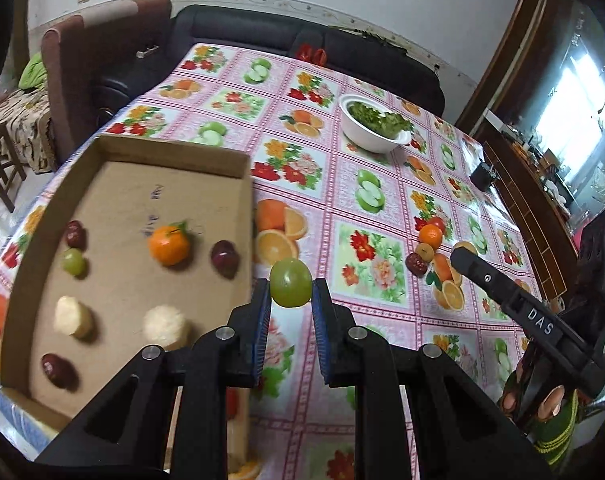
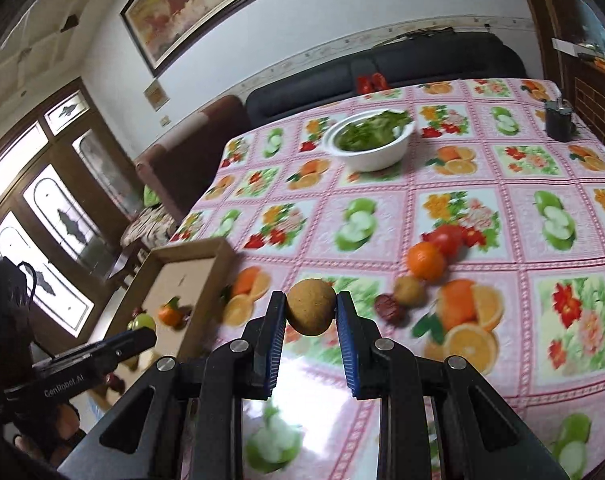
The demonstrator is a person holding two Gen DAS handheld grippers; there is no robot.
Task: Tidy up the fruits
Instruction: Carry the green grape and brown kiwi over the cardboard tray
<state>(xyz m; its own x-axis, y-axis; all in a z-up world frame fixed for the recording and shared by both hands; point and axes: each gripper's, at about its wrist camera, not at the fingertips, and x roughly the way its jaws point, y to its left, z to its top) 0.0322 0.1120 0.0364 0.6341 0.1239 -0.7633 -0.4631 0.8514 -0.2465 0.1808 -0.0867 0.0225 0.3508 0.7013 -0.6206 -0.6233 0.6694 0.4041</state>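
Left tongs [image 1: 291, 292] pinch a green grape [image 1: 291, 282] above the counter [image 1: 382, 208], just beside the cardboard tray [image 1: 174, 152]. Right tongs [image 2: 310, 312] clamp a brown longan [image 2: 311, 307] above the counter.

This is a home, most likely a living or dining room. A table [image 2: 502, 208] wears a pink plastic cloth printed with fruit and flowers, and a dark sofa [image 2: 382, 68] runs along its far side below a large framed painting [image 2: 206, 4]. A brown armchair [image 1: 90, 60] stands at the corner, wooden doors with patterned glass [image 2: 54, 216] let in daylight, and a white bowl [image 2: 370, 148] holds what seem to be chopped greens.
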